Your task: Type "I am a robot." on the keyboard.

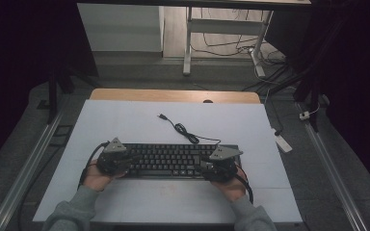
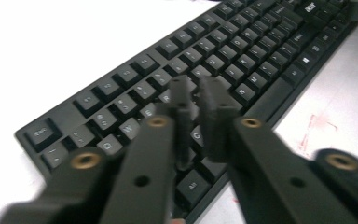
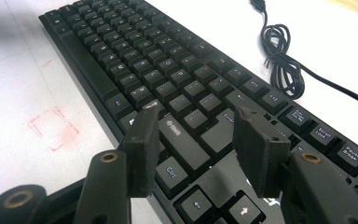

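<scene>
A black keyboard (image 1: 168,161) lies across the near part of the white board (image 1: 125,120). Its coiled cable (image 1: 183,129) runs off toward the far side and ends in a loose plug (image 1: 162,116). My left gripper (image 1: 127,162) hovers over the left end of the keyboard (image 2: 242,51). Its jaws stand shut, tips (image 2: 196,91) nearly touching above the letter keys, with nothing between them. My right gripper (image 1: 205,166) is at the right end of the keyboard (image 3: 135,60), open (image 3: 196,116) just above the Shift and Ctrl keys, holding nothing. The cable coil (image 3: 282,60) lies beyond it.
The board rests on a wooden table (image 1: 173,95). Faint red marks (image 3: 51,128) sit on the board in front of the keyboard. A white power strip (image 1: 282,142) lies on the floor at the right, and another desk's legs (image 1: 188,43) stand farther back.
</scene>
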Demonstrator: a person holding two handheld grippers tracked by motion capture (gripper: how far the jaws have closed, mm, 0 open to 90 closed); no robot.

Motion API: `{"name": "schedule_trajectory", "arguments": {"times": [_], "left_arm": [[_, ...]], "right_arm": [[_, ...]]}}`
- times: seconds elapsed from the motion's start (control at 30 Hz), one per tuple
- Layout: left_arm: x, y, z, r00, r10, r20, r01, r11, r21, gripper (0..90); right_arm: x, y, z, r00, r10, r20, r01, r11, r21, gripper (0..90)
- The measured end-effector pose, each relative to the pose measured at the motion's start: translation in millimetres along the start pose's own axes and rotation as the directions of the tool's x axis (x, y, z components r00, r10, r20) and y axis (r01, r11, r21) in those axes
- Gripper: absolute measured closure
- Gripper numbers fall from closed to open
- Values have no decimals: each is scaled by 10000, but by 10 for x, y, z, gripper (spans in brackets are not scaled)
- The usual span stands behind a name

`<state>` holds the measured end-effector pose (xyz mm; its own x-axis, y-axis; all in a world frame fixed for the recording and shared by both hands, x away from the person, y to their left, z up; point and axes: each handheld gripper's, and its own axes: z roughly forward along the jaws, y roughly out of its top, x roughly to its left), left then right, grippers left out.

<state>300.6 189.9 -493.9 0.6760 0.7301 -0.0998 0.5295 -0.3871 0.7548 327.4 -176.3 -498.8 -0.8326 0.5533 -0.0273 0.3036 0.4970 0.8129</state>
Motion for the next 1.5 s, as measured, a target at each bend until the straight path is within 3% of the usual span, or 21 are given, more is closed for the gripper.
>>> {"name": "schedule_trajectory", "arguments": {"times": [0.77, 0.97, 1.5], "left_arm": [[-133, -37, 252, 9989, 350, 308, -371, 9967, 716, 890], [-196, -34, 324, 9972, 581, 476, -623, 9938, 917, 888], [-277, -45, 407, 9940, 810, 739, -897, 9884, 1224, 880]], "right_arm": [[1, -12, 24, 10000, -8, -21, 9, 10000, 81, 512], [-3, -15, 21, 10000, 3, 23, -3, 9999, 124, 511], [-7, -22, 34, 10000, 22, 5, -23, 9998, 181, 507]]}}
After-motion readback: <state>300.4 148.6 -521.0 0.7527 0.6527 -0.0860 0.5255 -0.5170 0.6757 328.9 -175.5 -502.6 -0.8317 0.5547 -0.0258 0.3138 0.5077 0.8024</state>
